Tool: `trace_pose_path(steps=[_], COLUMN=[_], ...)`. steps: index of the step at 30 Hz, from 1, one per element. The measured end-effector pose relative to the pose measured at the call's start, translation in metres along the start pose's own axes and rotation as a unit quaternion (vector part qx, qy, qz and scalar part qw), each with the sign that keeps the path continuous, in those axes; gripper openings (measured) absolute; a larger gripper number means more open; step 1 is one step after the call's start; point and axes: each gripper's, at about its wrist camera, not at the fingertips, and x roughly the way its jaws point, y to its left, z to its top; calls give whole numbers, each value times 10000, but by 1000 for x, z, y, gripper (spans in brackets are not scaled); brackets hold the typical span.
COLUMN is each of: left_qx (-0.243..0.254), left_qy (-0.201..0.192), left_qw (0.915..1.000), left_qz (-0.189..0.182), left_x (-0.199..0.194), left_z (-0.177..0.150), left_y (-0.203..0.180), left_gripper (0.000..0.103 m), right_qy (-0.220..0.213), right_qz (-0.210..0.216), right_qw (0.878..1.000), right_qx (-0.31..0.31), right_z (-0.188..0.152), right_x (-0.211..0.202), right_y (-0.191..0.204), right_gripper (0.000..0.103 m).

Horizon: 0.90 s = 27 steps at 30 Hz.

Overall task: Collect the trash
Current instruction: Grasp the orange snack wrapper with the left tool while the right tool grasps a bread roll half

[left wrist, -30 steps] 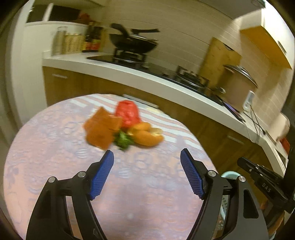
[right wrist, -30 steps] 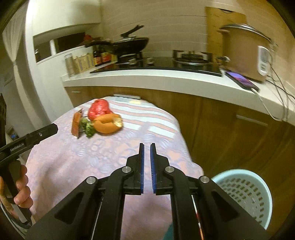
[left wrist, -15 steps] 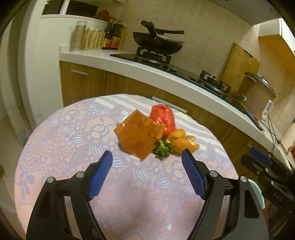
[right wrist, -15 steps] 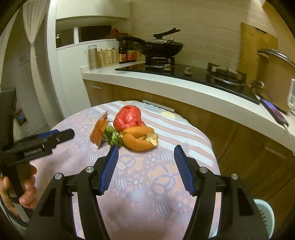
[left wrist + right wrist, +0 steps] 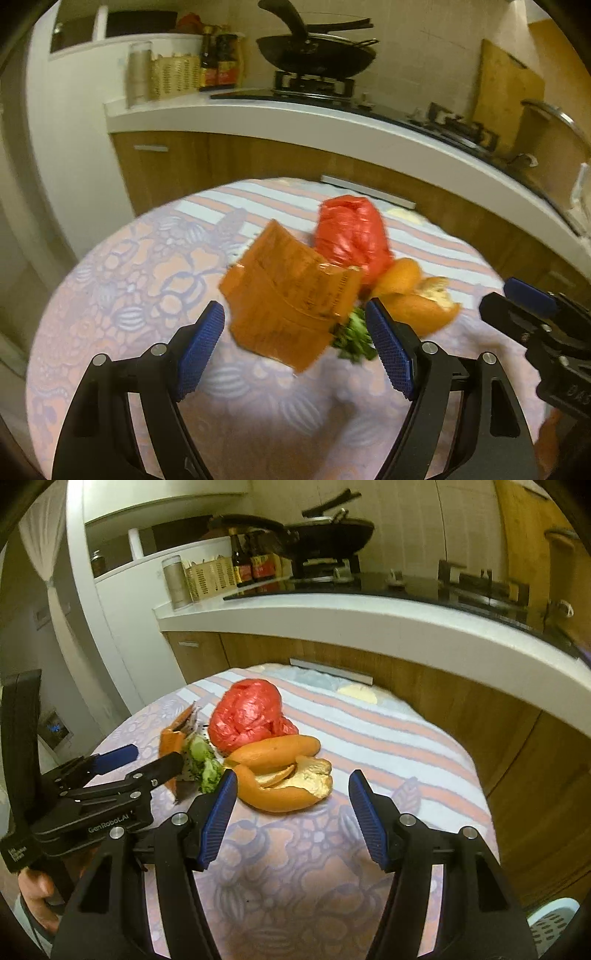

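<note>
Both grippers — left, right — had fingers spread; greens beside the orange packet between the left fingers risked being snagged.

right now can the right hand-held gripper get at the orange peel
Probably yes. The right hand-held gripper is open just short of the orange peel, with only bare tablecloth between. The left hand-held gripper is off to the side at the orange packet.
</note>
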Motion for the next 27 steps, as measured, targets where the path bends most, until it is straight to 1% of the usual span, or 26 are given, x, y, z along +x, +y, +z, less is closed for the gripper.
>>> trace_pose_path(steps=[2, 4, 5, 7, 10, 12, 13, 15, 19, 22, 27], left_qx=[2, 2, -6, -30, -28, -72, -107, -182, -444, -642, -735], left_qy=[21, 0, -7, 24, 35, -8, -50, -102, -248, -322, -372], left_qw=[10000, 9998, 9997, 9998, 9998, 9998, 9997, 9996, 9987, 9972, 9962], left_qz=[62, 216, 234, 202, 197, 198, 216, 200, -46, -187, -276], left_x=[5, 9, 10, 14, 16, 15, 13, 11, 6, 2, 0], left_z=[1, 2, 2, 3, 1, -1, -1, -2, -4, -5, -5], left_y=[-1, -1, 0, 2, 4, 7, 10, 15, 26, 34, 37], left_gripper=[76, 73, 70, 50, 41, 36, 30, 28, 24, 24, 24], right_qy=[110, 196, 234, 308, 402, 472, 490, 524, 692, 764, 860], right_qz=[53, 86, 99, 120, 160, 180, 184, 153, 60, -15, -148], right_qw=[9999, 9998, 9997, 9995, 9991, 9987, 9986, 9985, 9975, 9967, 9956], right_qx=[21, 21, 18, 26, 25, 13, 12, -19, -157, -291, -328], right_z=[0, -1, -1, -3, -4, -6, -6, -6, -4, 0, 5], right_x=[9, 15, 18, 23, 28, 31, 33, 36, 48, 57, 70], right_y=[-2, -2, -3, -2, -3, -1, 0, 3, 10, 16, 22], right_gripper=[59, 59, 59, 59, 59, 62, 66, 70, 81, 81, 80])
